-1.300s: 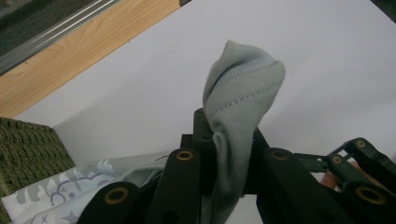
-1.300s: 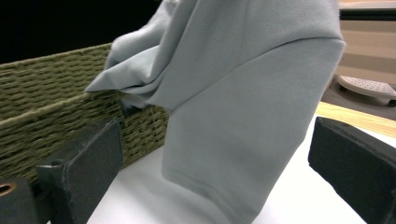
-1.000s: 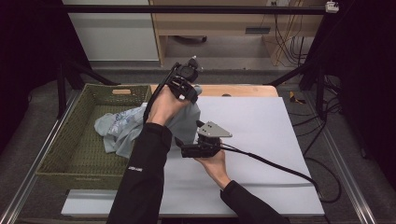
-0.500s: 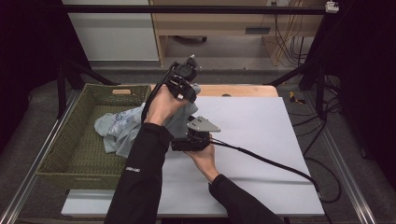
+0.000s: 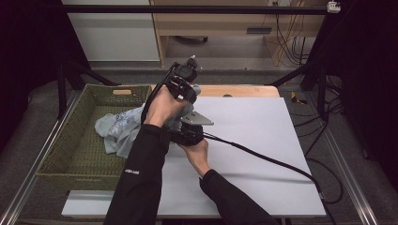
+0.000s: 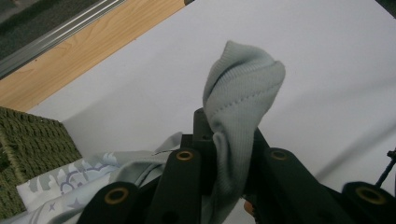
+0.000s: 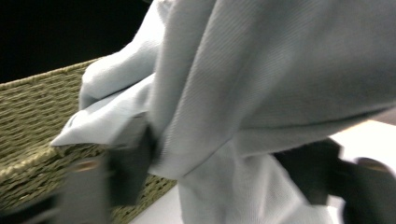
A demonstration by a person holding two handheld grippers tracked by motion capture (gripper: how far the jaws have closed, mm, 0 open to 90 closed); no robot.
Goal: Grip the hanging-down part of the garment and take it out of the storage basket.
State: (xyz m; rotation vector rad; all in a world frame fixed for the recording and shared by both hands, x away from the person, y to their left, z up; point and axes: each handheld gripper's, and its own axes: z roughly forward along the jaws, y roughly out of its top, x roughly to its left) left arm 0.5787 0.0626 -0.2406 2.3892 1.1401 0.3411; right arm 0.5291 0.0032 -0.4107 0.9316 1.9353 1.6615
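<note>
A: Where's the cloth [image 5: 123, 129]?
B: Spilling from the basket [image 5: 70, 154] onto the table [image 5: 263, 136]. Left gripper [image 6: 224, 154] is clamped on a fold; right gripper [image 7: 219, 158] has cloth between jaws standing apart.
A: Next?
B: Probably close right, then lift it clear.

High view from my end: white table top [image 5: 263, 140] evenly lit, bright, no harsh glare; surroundings fall off to near black at sides. Soft shadow under cable [image 5: 263, 157]. Left gripper view sharp on cloth [image 6: 240, 93], jaws crisp. Right gripper view soft, smeared blur on jaws, basket [image 7: 32, 121] dim, background black.
</note>
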